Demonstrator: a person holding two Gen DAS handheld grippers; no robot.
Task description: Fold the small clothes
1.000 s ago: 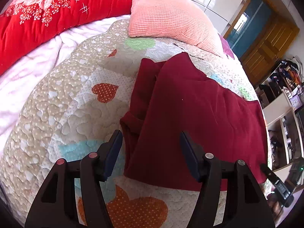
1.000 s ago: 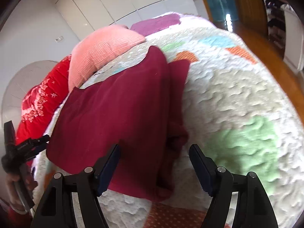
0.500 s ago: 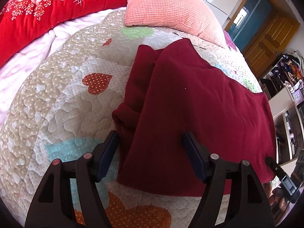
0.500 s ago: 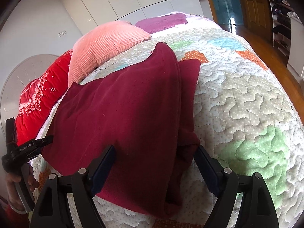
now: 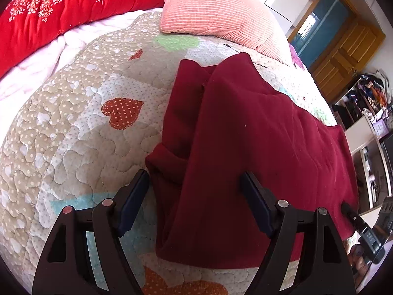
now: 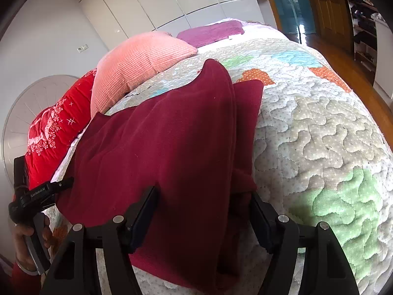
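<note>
Both tools spread wide, gripping nothing: left tool (image 5: 194, 196) and right tool (image 6: 203, 211) each straddle a near corner of the maroon garment (image 5: 258, 147), lying folded on the quilted bed (image 5: 73, 135) at its near edge.

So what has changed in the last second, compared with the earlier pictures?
Both open grippers, the left gripper and the right gripper, have moved forward, closer to the near edge of the dark red garment. Neither has taken hold of it. The garment lies folded as before on the quilt.
</note>
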